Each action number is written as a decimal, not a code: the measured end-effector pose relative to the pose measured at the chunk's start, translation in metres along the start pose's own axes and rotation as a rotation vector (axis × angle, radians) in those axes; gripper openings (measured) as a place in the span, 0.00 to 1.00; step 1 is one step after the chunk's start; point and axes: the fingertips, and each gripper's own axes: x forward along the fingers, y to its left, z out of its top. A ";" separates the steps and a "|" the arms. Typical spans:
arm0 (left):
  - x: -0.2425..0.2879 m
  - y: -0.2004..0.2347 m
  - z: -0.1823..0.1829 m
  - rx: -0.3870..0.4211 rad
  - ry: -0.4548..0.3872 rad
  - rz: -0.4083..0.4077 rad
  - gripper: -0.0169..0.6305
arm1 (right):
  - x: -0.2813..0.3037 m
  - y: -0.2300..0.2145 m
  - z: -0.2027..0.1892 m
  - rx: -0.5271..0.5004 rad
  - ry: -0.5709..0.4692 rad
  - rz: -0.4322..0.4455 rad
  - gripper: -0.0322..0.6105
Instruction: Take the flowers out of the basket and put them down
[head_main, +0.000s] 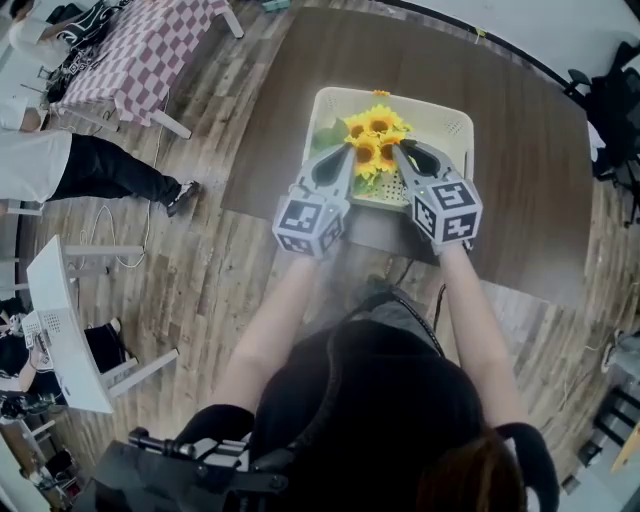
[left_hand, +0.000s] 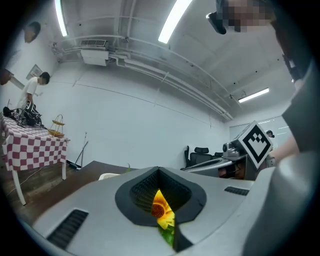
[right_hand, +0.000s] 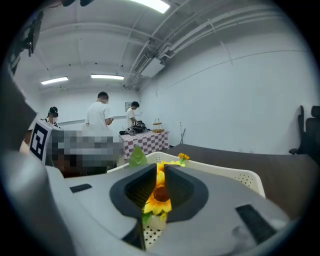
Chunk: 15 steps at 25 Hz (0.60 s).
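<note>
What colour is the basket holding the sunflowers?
Cream white, with small holes dotted through it. The basket shows best in the head view.

Wood floor (head_main: 220, 260), brown table (head_main: 520, 150), checkered table (head_main: 140, 50).

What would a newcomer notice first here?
The yellow sunflowers in the pale basket on the dark table, at the centre of the head view. The left gripper, jaws shut, and the right gripper, jaws slightly apart, point at them from either side.
</note>
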 end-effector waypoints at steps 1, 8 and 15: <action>0.001 0.002 0.001 -0.004 0.005 0.008 0.03 | 0.003 -0.006 -0.003 0.008 0.027 -0.004 0.14; 0.001 0.015 -0.006 -0.021 0.055 0.061 0.03 | 0.019 -0.029 -0.035 0.105 0.165 0.010 0.29; 0.002 0.024 -0.012 -0.032 0.106 0.080 0.03 | 0.036 -0.027 -0.062 0.345 0.283 0.128 0.29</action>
